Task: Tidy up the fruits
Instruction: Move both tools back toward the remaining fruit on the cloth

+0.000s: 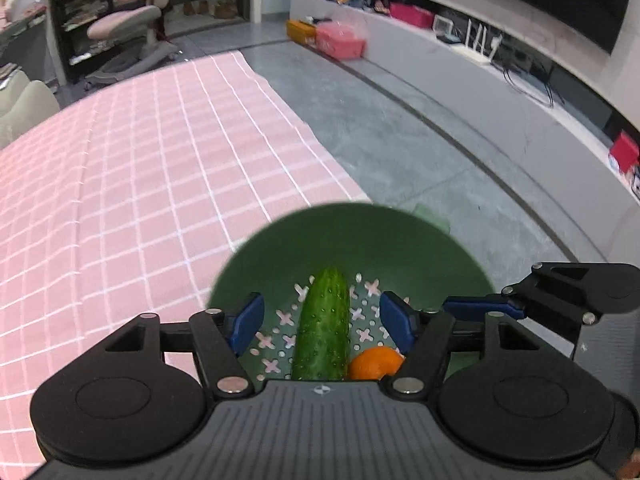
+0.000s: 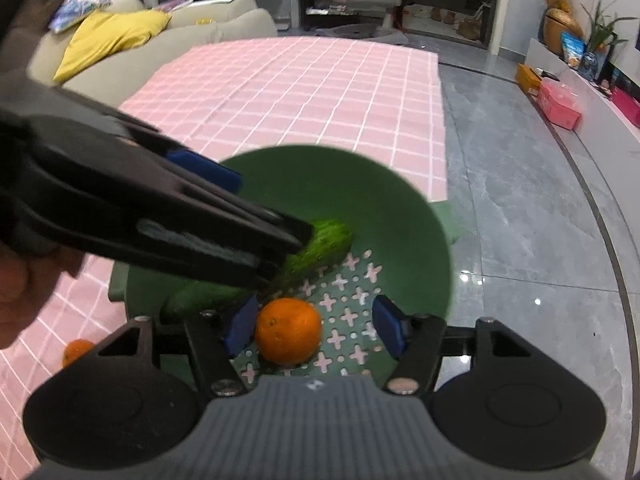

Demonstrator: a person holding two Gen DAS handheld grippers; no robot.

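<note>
A green strainer bowl with cross-shaped holes sits at the edge of the pink checked cloth. A cucumber and an orange lie in it. My left gripper is open above the bowl, its blue pads either side of the cucumber without touching it. My right gripper is open over the bowl, with the orange between its pads, near the left pad. The left gripper's body crosses the right wrist view and hides the cucumber's middle. The right gripper shows in the left wrist view.
A second orange lies on the cloth left of the bowl. Grey tiled floor lies right of the cloth. A sofa with a yellow cushion, a pink chair and pink and orange boxes stand farther off.
</note>
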